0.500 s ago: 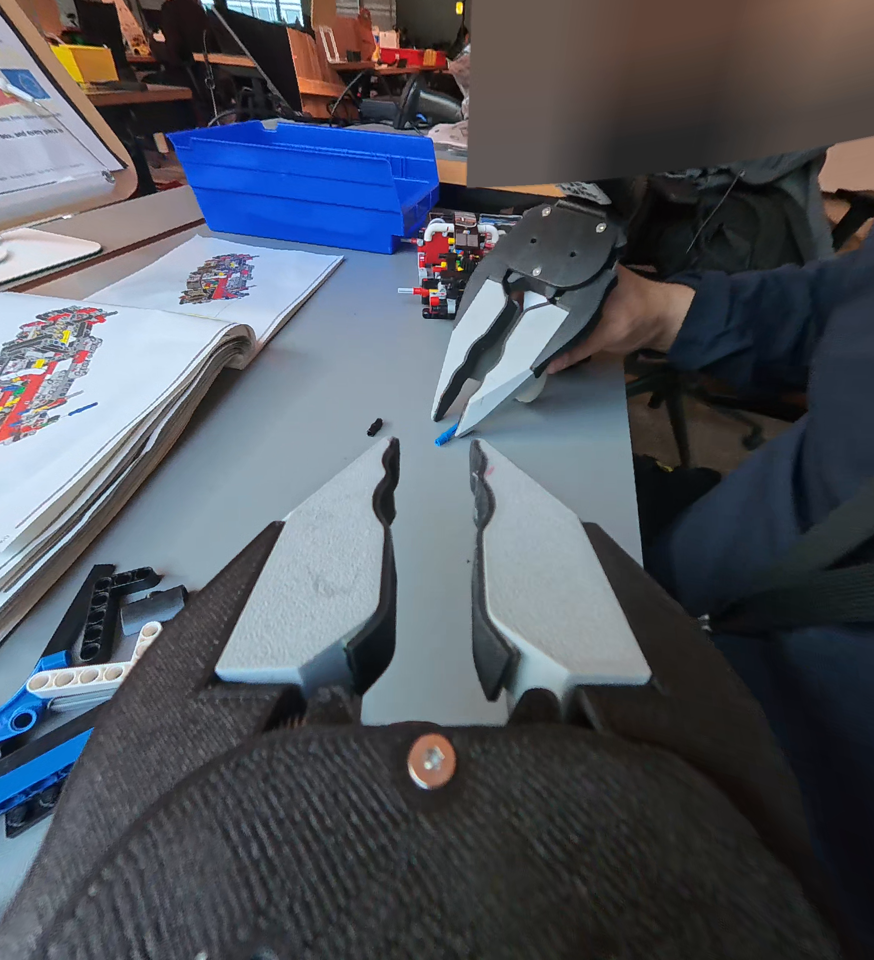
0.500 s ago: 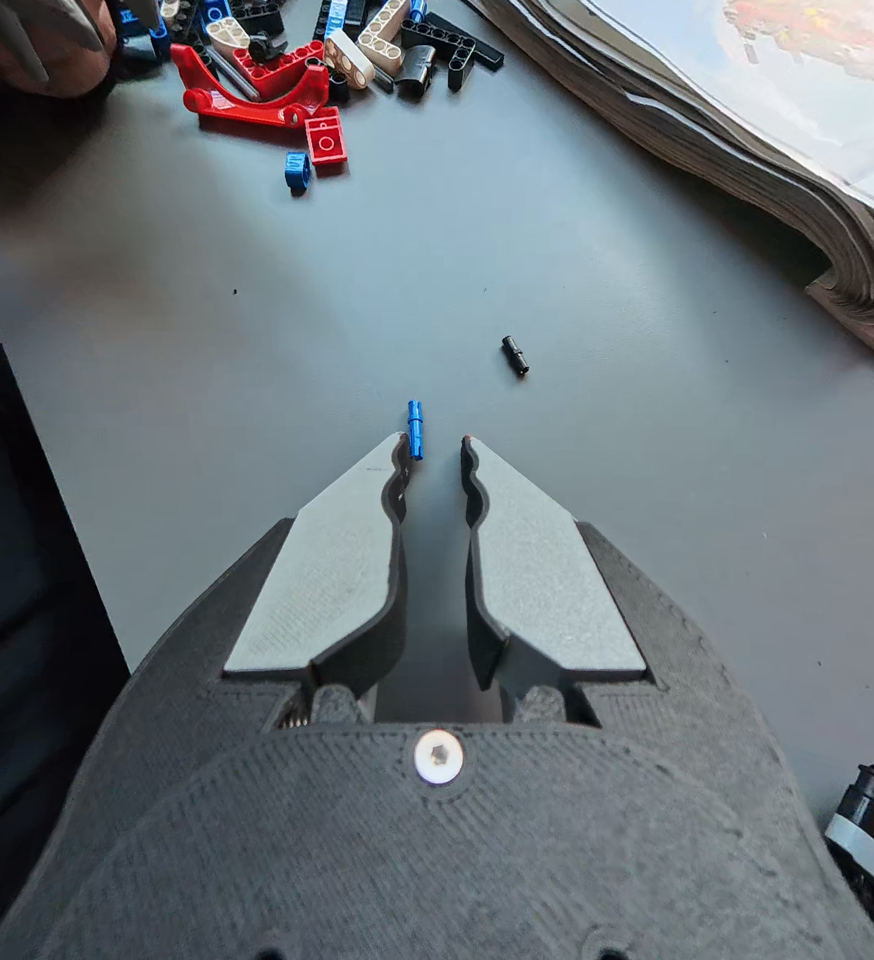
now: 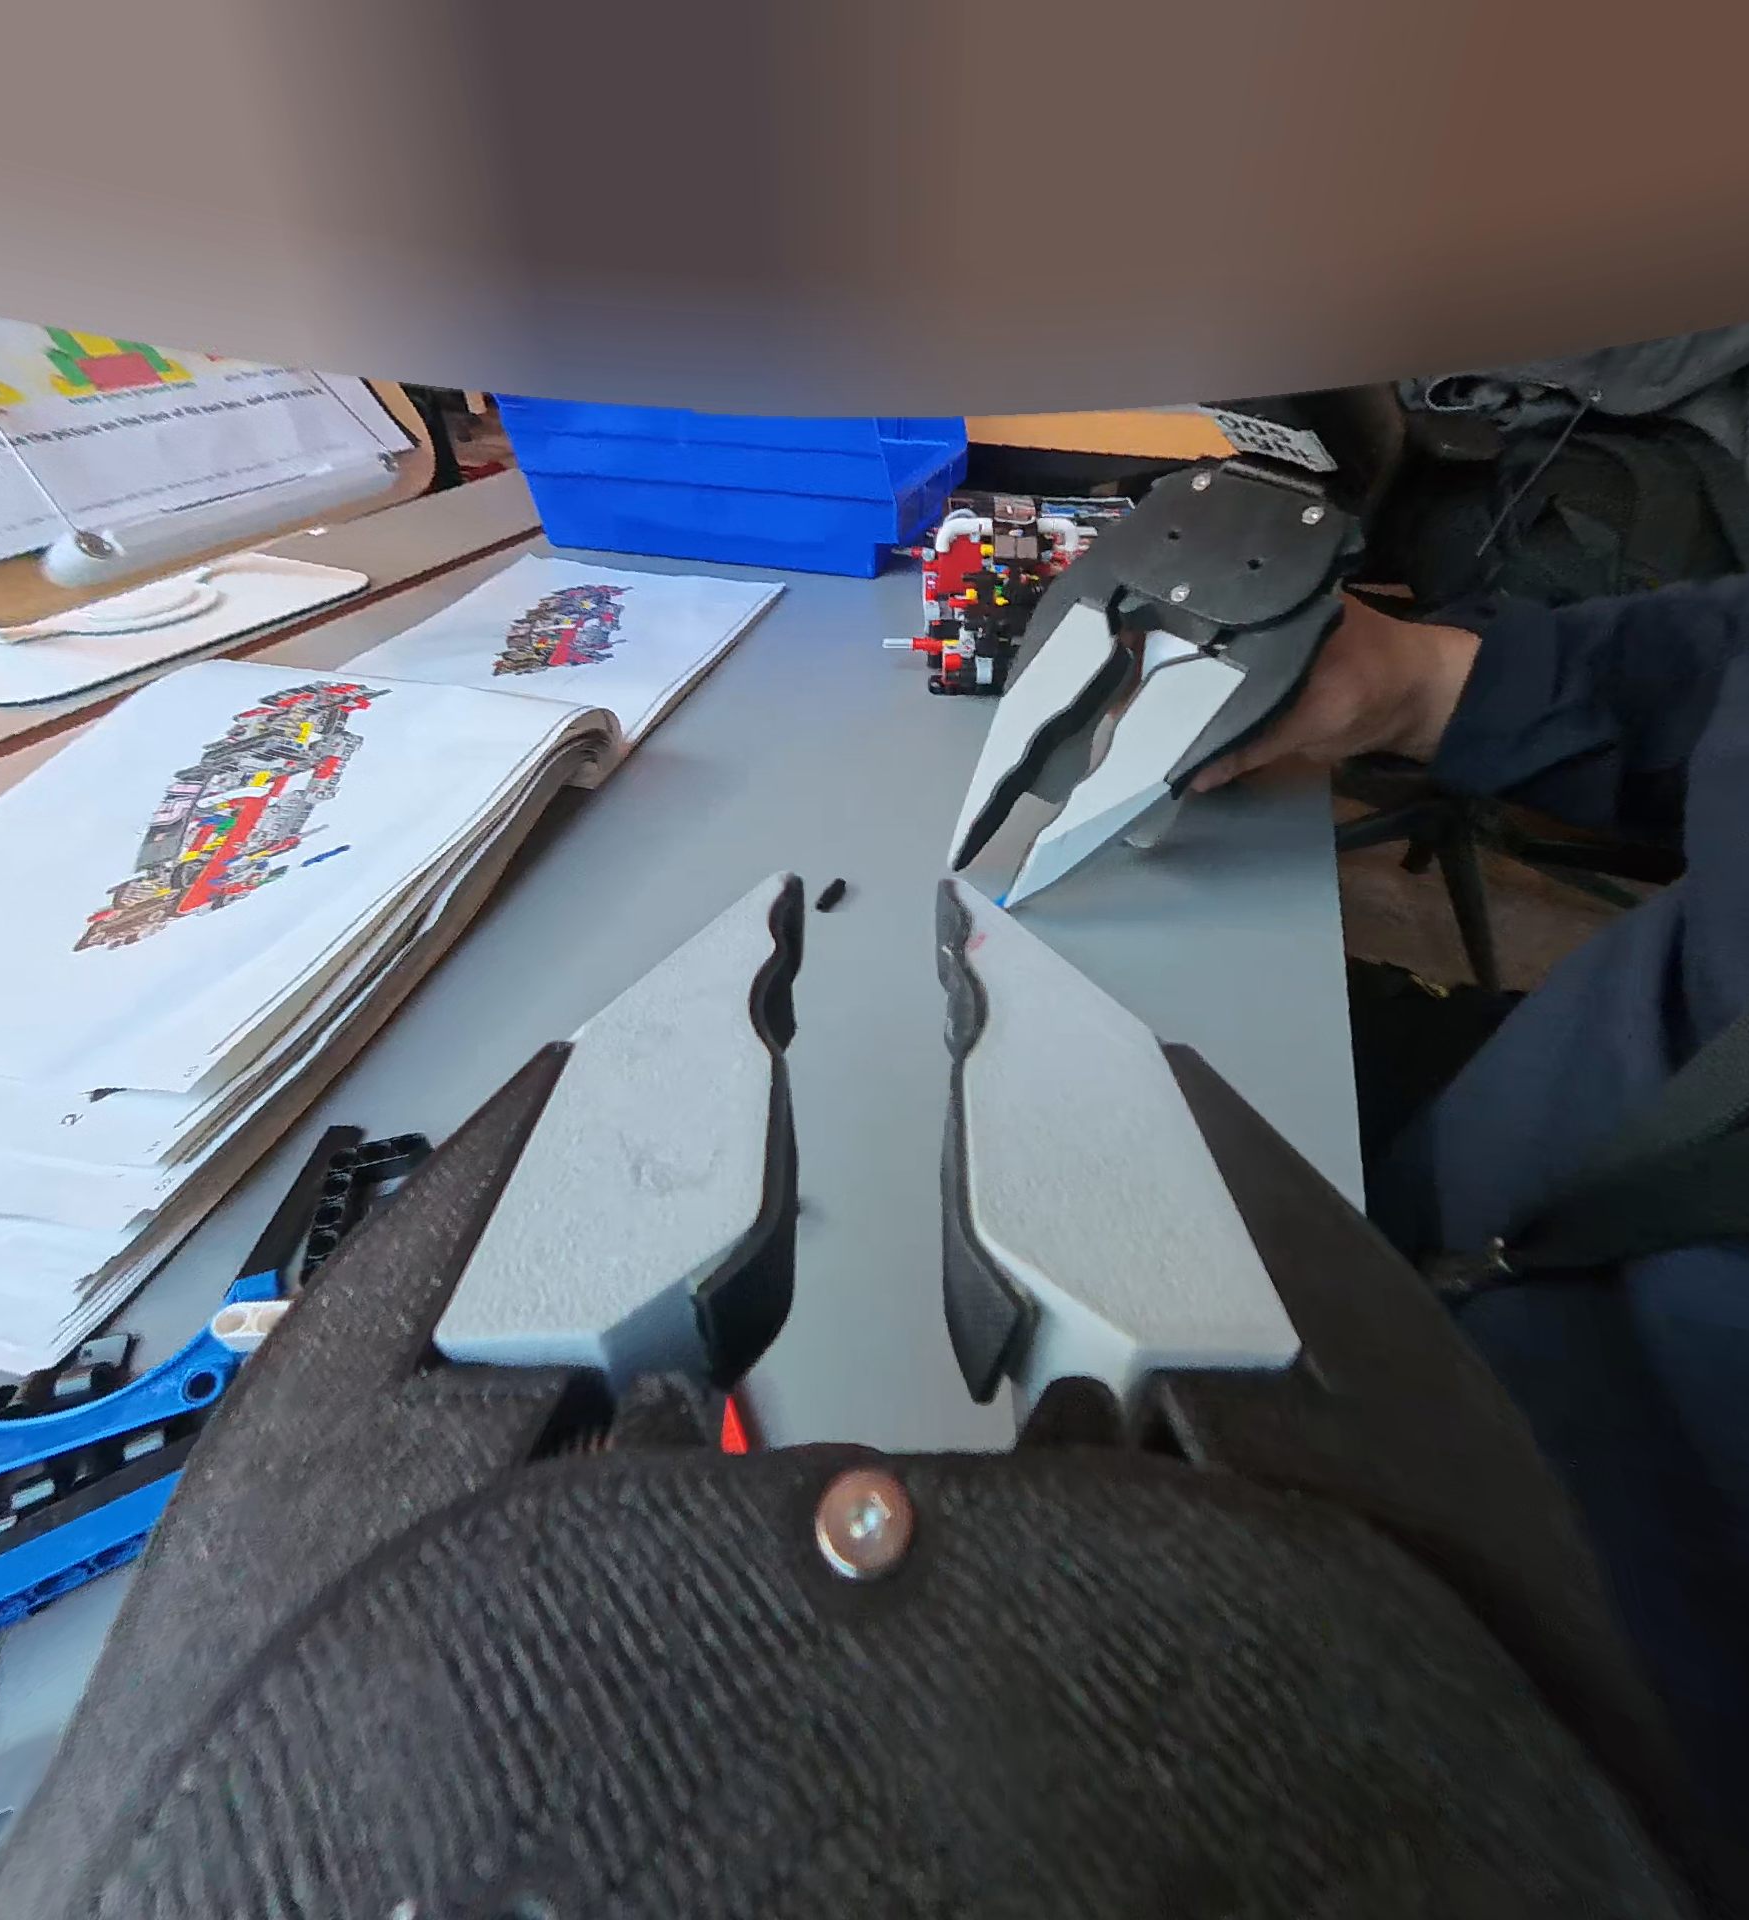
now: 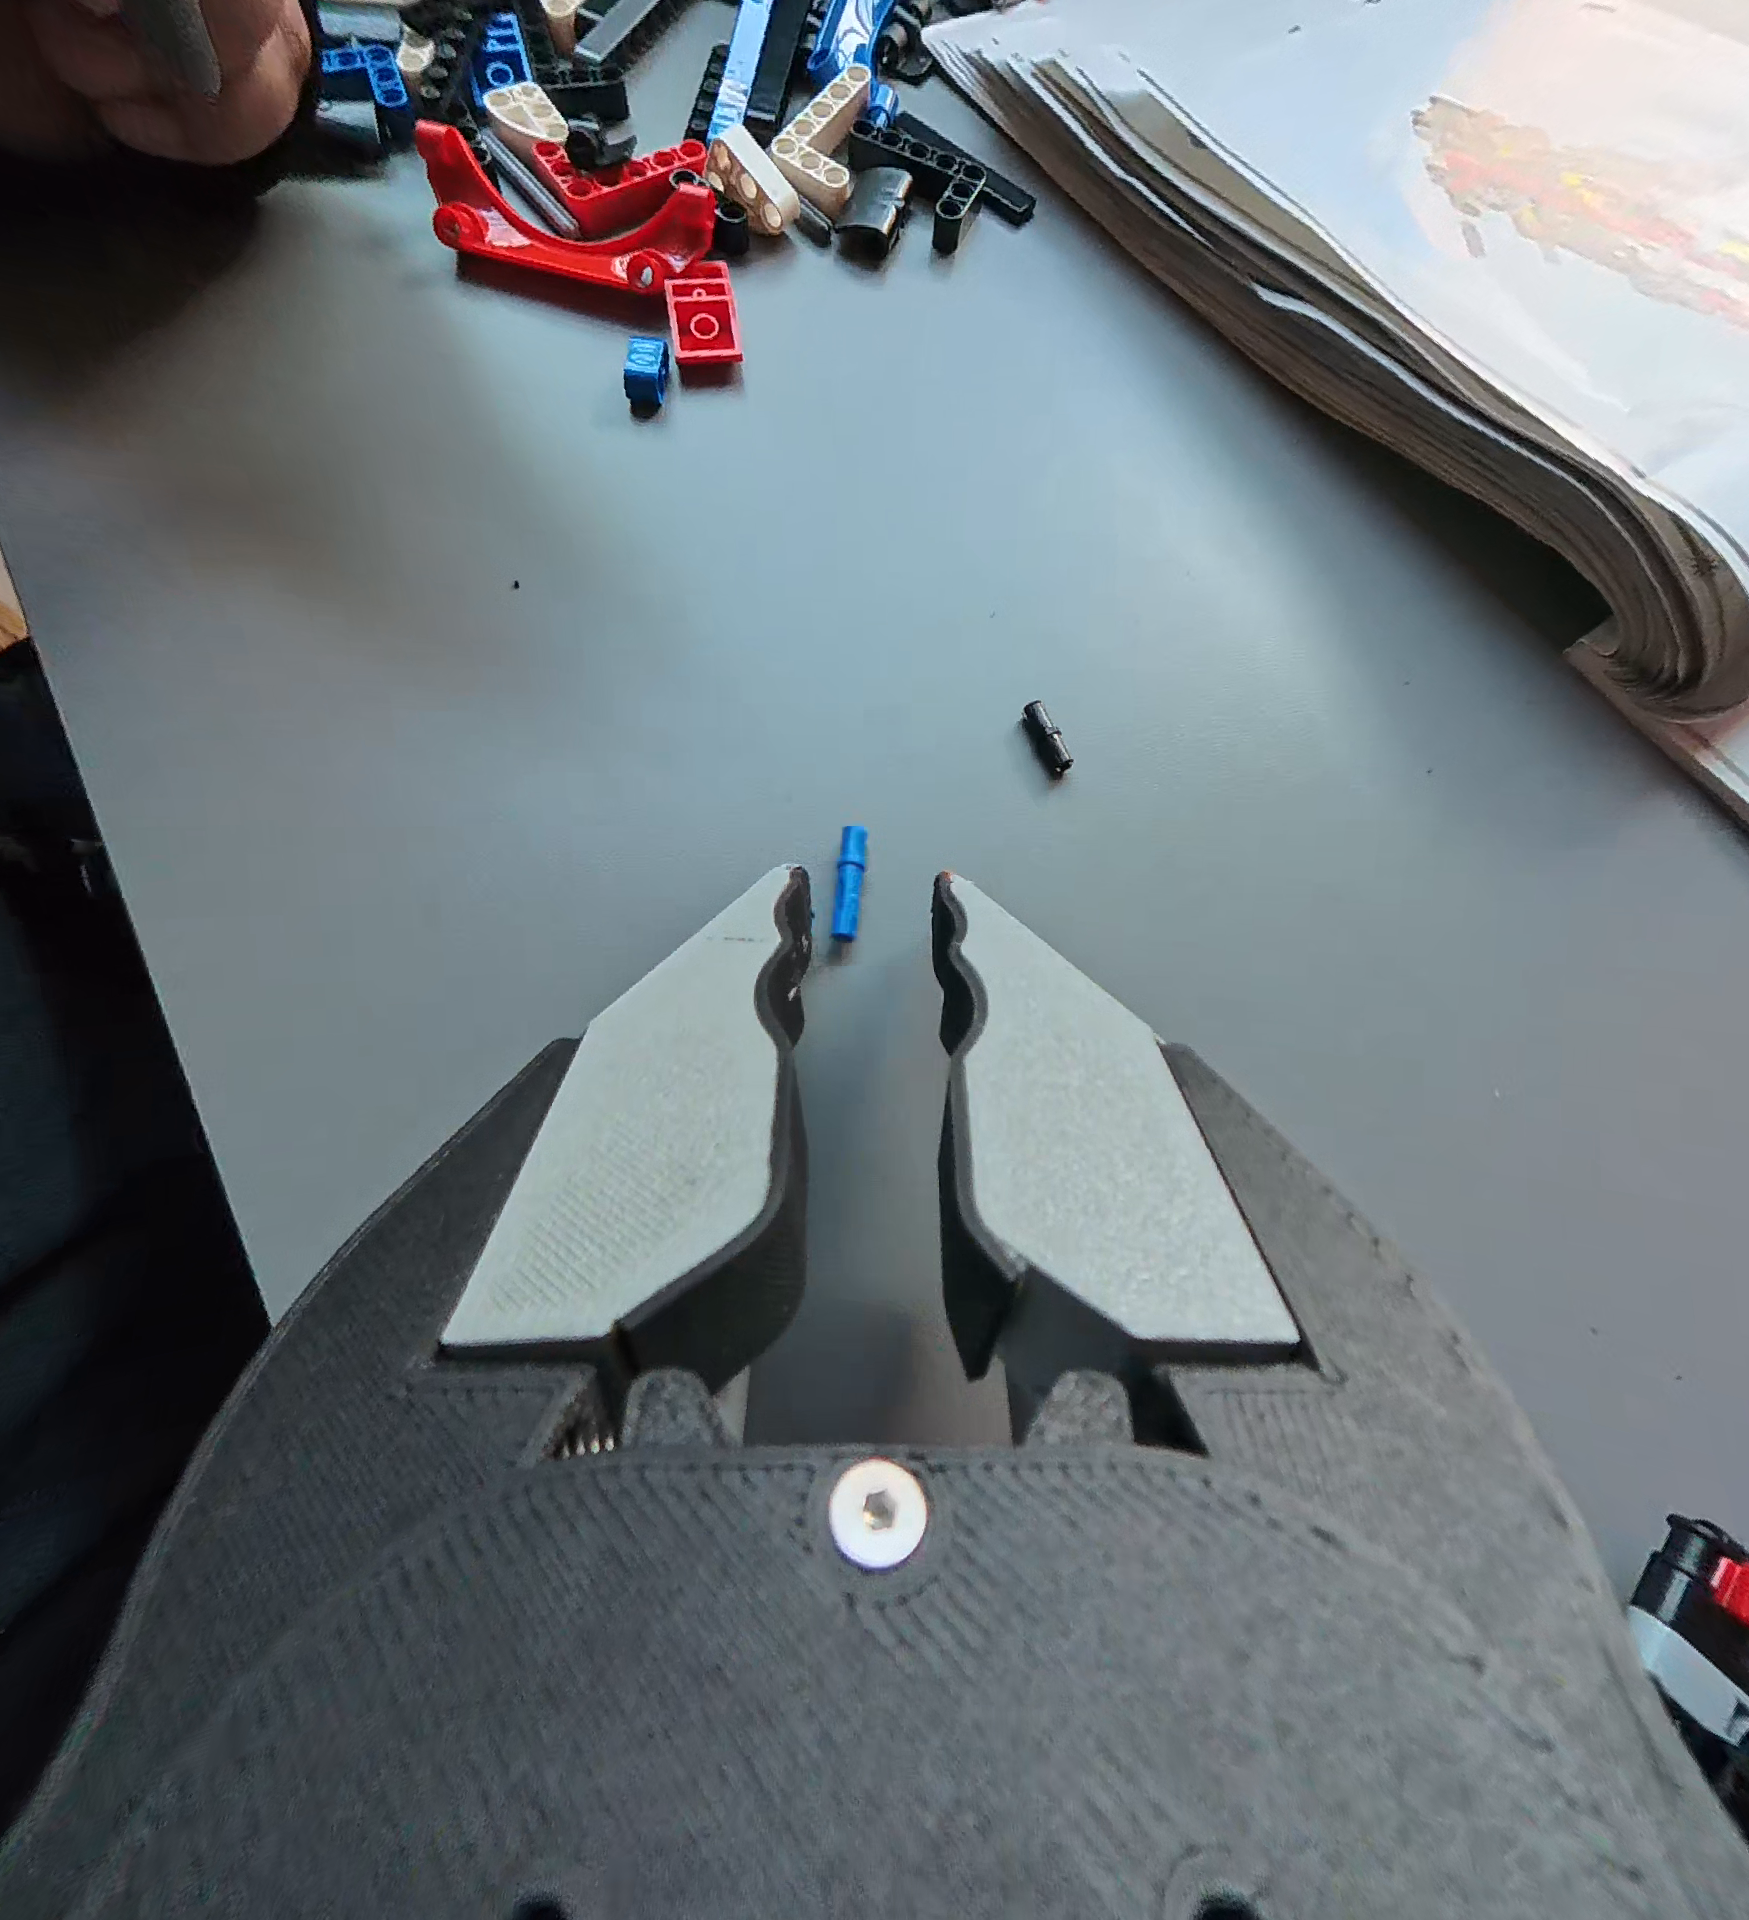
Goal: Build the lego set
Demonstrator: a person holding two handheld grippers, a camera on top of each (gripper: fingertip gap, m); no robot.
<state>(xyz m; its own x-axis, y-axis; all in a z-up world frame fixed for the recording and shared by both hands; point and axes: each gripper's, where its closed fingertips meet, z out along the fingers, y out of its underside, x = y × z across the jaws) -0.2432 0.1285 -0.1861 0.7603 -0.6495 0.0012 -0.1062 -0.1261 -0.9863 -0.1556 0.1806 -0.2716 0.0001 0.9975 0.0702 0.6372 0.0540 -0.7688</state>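
My right gripper (image 4: 868, 883) is open and low over the grey table (image 4: 537, 675). A small blue pin (image 4: 849, 885) lies on the table between its fingertips, close to the left pad, and neither pad presses on it. A small black pin (image 4: 1046, 738) lies farther off to the right. My left gripper (image 3: 870, 894) is open and empty, with the black pin (image 3: 830, 894) just beyond its left fingertip. The right gripper (image 3: 984, 878) also shows in the left wrist view, tips down on the table, with a sliver of the blue pin (image 3: 1001, 898) at its tip.
A pile of red, blue, black and tan building pieces (image 4: 683, 156) lies at the far end. A thick open instruction booklet (image 3: 226, 831) lies to the left. A blue bin (image 3: 735, 488) and a partly built model (image 3: 984, 613) stand behind. The table edge (image 3: 1343, 1039) runs on the right.
My right gripper's jaws have opened wider around the blue pin, which stays on the table. My left gripper has shifted a little, so the black pin now lies near its left fingertip.
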